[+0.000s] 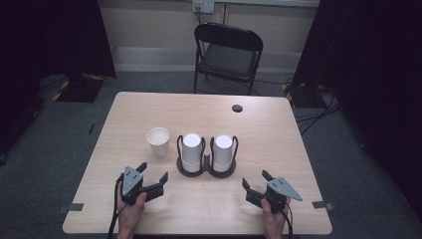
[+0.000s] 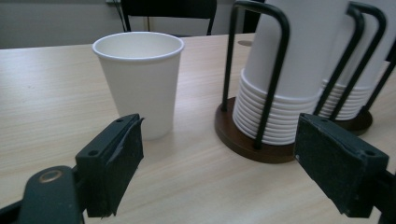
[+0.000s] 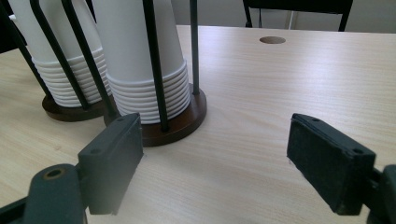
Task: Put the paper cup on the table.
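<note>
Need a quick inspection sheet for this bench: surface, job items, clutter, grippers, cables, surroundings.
Surface: light wood table, one round grommet hole near the far edge.
Job's things: single paper cup upright, mouth up, left of the holder; twin cup holder with two stacks of upturned cups inside black wire loops.
Clutter: nothing seen.
Grippers: left gripper open, holding nothing; right gripper open, holding nothing; both short of the holder.
Cables: one trails from each gripper toward the near edge; more on the floor at right.
Surroundings: black folding chair beyond the table, dark curtains both sides, wall socket.

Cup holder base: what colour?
Dark brown base, black wire uprights; the right gripper view shows it best.
</note>
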